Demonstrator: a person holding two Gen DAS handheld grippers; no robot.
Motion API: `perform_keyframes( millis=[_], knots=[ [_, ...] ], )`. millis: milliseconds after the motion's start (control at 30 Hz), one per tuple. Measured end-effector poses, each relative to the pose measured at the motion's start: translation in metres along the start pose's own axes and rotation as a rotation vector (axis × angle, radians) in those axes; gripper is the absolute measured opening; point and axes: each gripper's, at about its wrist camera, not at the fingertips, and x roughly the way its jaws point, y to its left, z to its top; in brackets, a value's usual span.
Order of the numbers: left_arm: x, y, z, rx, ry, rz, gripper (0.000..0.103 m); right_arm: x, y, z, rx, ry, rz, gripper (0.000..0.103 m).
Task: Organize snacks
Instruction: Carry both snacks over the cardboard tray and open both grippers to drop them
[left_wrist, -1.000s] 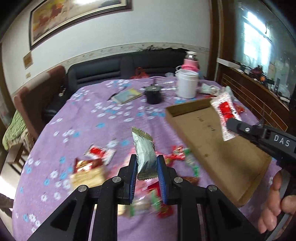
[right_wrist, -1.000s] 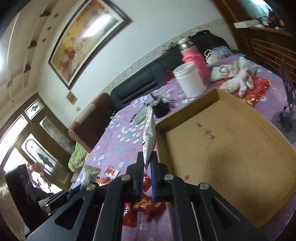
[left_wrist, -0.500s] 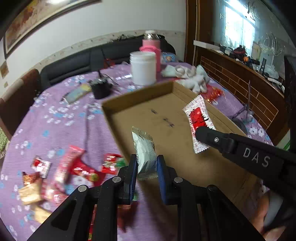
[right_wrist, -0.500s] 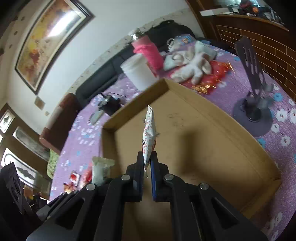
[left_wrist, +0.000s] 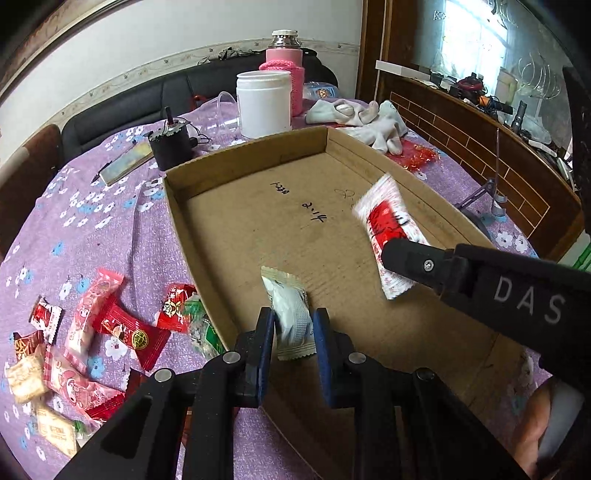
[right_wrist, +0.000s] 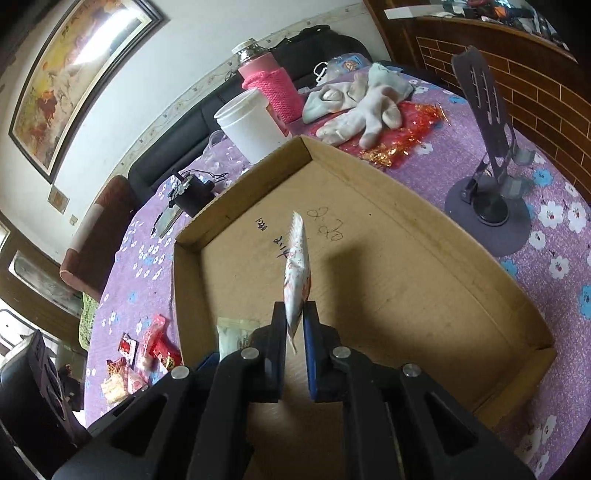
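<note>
**Two claws over the cardboard tray, each with a snack**

The left claw (left_wrist: 293, 326) is hanging above the near-left part of the shallow brown cardboard tray (left_wrist: 243, 166), its blue-padded fingers clamped on a silvery-white sealed snack packet (left_wrist: 290, 314) that is sticking up and forward out of the grip. The right claw (right_wrist: 294, 325), to its right and a little ahead, is just starting to loosen; a flat white-and-red snack sachet (right_wrist: 296, 273) is standing edge-on between its fingers, and the pads are still looking pressed against it. From the left claw's side the same sachet (left_wrist: 388, 229) is showing its broad printed face over the tray floor.

Left of the left claw, outside the tray wall, a scatter of red, pink and beige wrapped sweets (left_wrist: 110, 325) is lying on the desk under a purple flowered cloth (left_wrist: 92, 206). Beyond the tray's far wall a white plastic jar (left_wrist: 263, 103) is standing, with a pink knit-sleeved flask (left_wrist: 282, 70) just behind it and crumpled white gloves (left_wrist: 369, 122) off to the right.
</note>
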Motion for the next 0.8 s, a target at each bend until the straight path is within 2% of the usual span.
perform_keyframes(
  millis=[300,333,467,533,567,667,800],
  knots=[
    [-0.013,-0.001,-0.005,0.002,-0.007,-0.019,0.03,-0.012,0.007,0.002,-0.025,-0.056,-0.013,0.01],
    [-0.017,0.0,-0.006,-0.001,-0.013,-0.015,0.033,-0.014,0.01,0.001,-0.035,-0.068,-0.006,0.011],
    [-0.035,0.008,-0.012,-0.009,-0.05,-0.015,0.033,-0.021,0.023,-0.003,-0.092,-0.109,0.011,0.018],
    [-0.042,0.014,-0.014,-0.018,-0.063,0.009,0.05,-0.023,0.03,-0.005,-0.124,-0.124,0.005,0.019],
    [-0.047,0.018,-0.017,-0.023,-0.078,0.026,0.053,-0.023,0.035,-0.007,-0.139,-0.129,0.007,0.019],
    [-0.057,0.029,-0.024,-0.022,-0.103,0.07,0.054,-0.024,0.045,-0.011,-0.179,-0.139,0.024,0.02],
    [-0.069,0.049,-0.034,-0.051,-0.116,0.09,0.054,-0.026,0.061,-0.019,-0.242,-0.16,0.038,0.021]
  ],
)
